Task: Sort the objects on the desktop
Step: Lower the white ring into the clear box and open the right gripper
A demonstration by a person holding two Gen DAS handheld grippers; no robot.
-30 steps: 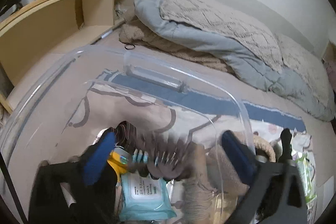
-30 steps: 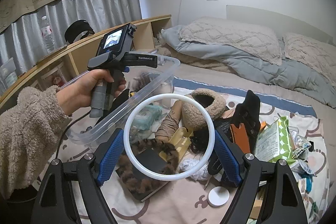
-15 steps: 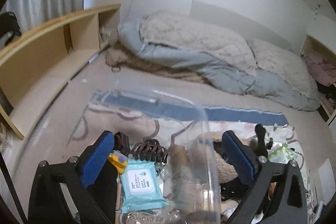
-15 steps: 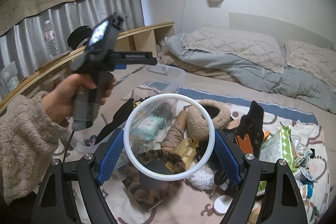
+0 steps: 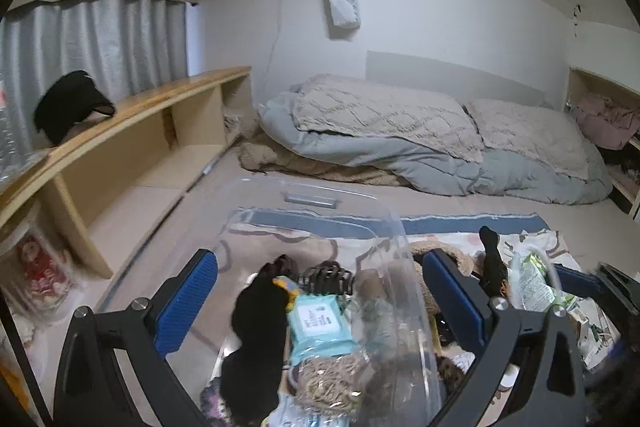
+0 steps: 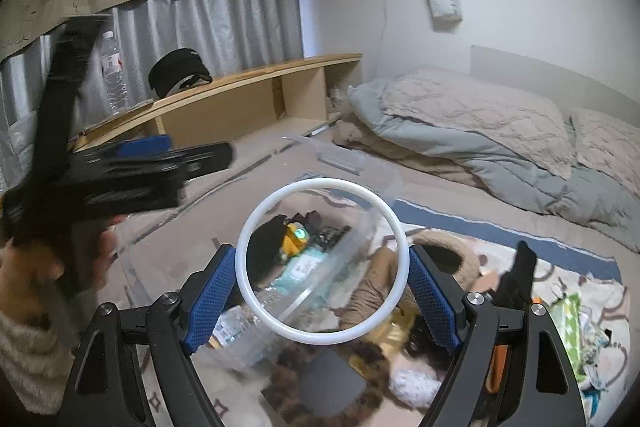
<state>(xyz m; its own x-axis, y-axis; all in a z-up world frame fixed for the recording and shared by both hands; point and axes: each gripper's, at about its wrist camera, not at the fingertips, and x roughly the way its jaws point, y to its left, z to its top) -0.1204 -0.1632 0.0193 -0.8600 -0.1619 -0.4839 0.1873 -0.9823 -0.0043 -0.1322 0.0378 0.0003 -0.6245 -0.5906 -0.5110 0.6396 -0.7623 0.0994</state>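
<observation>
Bedroom scene: a bed with rumpled grey and beige bedding against a white wall, a wooden shelf along the curtained window. On the bed sits a clear plastic bin holding a pale blue wipes pack and dark items. The right gripper is closed across a white ring, its blue pads pressing both sides, above the bin. The left gripper hovers with jaws spread wide, nothing between them. More clutter lies beside the bin.
</observation>
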